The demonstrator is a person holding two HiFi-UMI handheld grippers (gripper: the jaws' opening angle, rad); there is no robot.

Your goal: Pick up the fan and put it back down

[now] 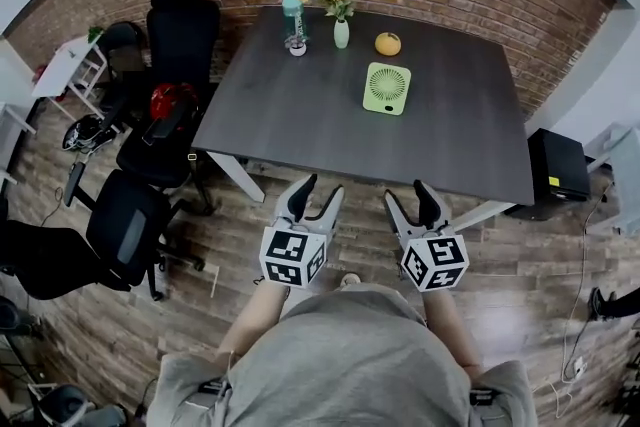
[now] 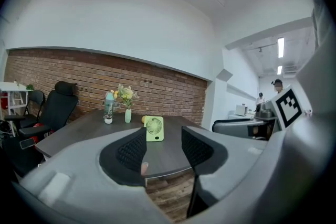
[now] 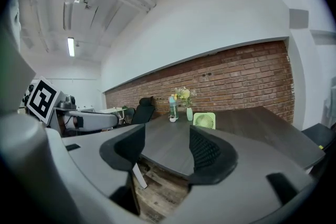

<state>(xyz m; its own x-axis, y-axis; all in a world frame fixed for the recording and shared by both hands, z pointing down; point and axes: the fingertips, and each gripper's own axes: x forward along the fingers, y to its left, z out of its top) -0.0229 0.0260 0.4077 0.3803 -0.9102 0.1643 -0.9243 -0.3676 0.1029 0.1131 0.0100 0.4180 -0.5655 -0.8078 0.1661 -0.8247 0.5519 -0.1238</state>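
Both empty, jaws apart: left gripper (image 1: 322,187) and right gripper (image 1: 405,191) hover short of the table (image 1: 290,110), fan (image 1: 387,88) upright well ahead.

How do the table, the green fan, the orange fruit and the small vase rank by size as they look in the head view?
Largest to smallest:
1. table
2. green fan
3. orange fruit and small vase: too alike to rank. The vase looks taller but narrower, and its flowers are not counted.
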